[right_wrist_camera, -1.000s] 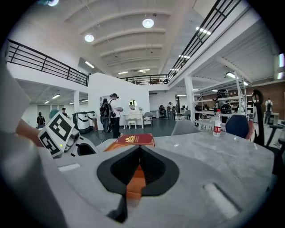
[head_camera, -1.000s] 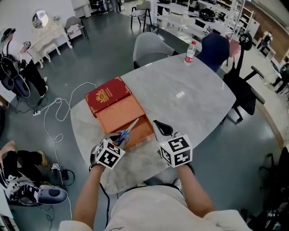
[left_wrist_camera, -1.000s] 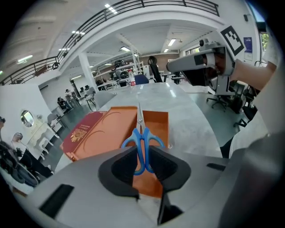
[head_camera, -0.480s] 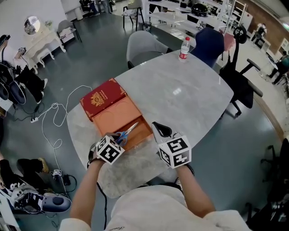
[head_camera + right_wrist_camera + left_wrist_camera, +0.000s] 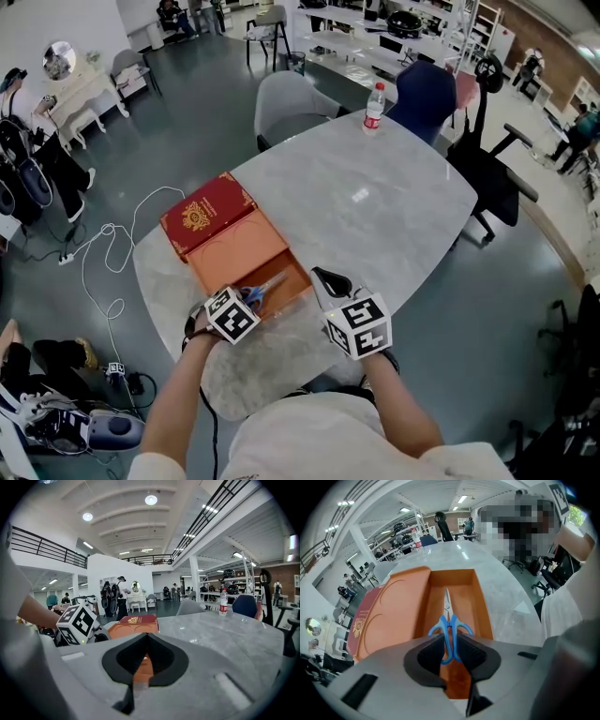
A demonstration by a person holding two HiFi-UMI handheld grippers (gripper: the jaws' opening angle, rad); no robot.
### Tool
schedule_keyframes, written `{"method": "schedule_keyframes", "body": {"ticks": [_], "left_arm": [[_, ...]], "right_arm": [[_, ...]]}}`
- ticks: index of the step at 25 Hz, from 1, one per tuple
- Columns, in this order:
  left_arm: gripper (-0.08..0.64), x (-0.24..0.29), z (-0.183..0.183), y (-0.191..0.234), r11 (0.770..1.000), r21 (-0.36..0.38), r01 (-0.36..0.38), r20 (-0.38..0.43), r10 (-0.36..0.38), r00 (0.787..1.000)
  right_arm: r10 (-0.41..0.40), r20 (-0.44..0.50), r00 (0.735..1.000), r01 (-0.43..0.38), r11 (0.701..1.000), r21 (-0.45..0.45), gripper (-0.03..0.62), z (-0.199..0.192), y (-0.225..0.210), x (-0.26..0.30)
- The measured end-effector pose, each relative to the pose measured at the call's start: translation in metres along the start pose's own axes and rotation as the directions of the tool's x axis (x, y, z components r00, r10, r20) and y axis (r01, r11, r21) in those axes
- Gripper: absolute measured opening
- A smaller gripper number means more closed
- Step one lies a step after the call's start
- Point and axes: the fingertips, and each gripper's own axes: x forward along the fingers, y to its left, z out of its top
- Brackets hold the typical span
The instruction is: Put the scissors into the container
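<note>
Scissors (image 5: 449, 620) lowered into orange box (image 5: 480, 602) | left claw (image 5: 449, 639) clamps blue handles (image 5: 461, 629) | right claw (image 5: 147, 637) closed

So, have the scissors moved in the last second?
Yes. Held in the left tool, the scissors have sunk into the orange box: their tips, earlier over its far wall, now lie inside.

Large open hall with a glossy grey floor (image 5: 202, 141). At centre frame, a pale marble table (image 5: 375, 206); at its far edge a grey chair (image 5: 286, 101) and a blue chair (image 5: 427, 94), at right a black office chair (image 5: 489, 173). Upper left, a white dresser (image 5: 80, 92) under a round mirror (image 5: 58, 59). Overhead in the right gripper view, round ceiling lights (image 5: 151, 499) and a black balcony railing (image 5: 42, 544).
</note>
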Motion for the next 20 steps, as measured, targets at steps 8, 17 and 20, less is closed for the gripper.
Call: {"method": "schedule_keyframes", "body": {"ticks": [8,17,20], "left_arm": [[0.080,0.006,0.000,-0.008,0.999,0.031,0.030,-0.036,-0.029,0.999],[0.080,0.011,-0.001,-0.010,0.998,0.036,0.048,-0.057,-0.045,0.997],[0.081,0.011,-0.001,-0.009,0.998,0.036,0.045,-0.050,-0.043,0.998]], "right_arm": [[-0.003,-0.016,1.000,0.003,1.000,0.009,0.005,-0.004,0.000,-0.004],[-0.008,-0.011,1.000,0.008,1.000,0.008,0.005,-0.004,-0.001,-0.004],[-0.009,-0.004,1.000,0.009,1.000,0.005,0.005,-0.003,-0.001,-0.004]]}}
